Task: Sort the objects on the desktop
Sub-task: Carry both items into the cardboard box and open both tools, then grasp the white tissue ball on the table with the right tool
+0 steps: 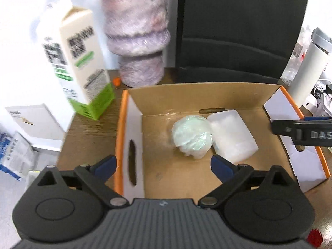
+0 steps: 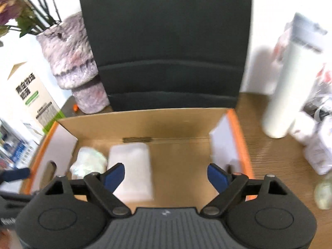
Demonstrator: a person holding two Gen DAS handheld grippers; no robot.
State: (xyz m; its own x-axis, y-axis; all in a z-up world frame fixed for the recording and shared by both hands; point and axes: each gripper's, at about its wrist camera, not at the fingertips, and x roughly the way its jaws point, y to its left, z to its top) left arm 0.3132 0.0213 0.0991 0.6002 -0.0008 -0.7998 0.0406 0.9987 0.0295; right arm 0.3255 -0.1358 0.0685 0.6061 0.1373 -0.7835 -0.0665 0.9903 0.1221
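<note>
An open cardboard box with orange-edged side flaps sits on the wooden desk; it also shows in the right wrist view. Inside lie a pale green plastic-wrapped bundle and a clear white packet, both also in the right wrist view: the bundle, the packet. My left gripper is open and empty above the box's near left side. My right gripper is open and empty above the box's near edge; its side shows in the left wrist view.
A milk carton and a fuzzy purple vase stand left of the box. A black chair back rises behind it. A white thermos and small white boxes stand to the right.
</note>
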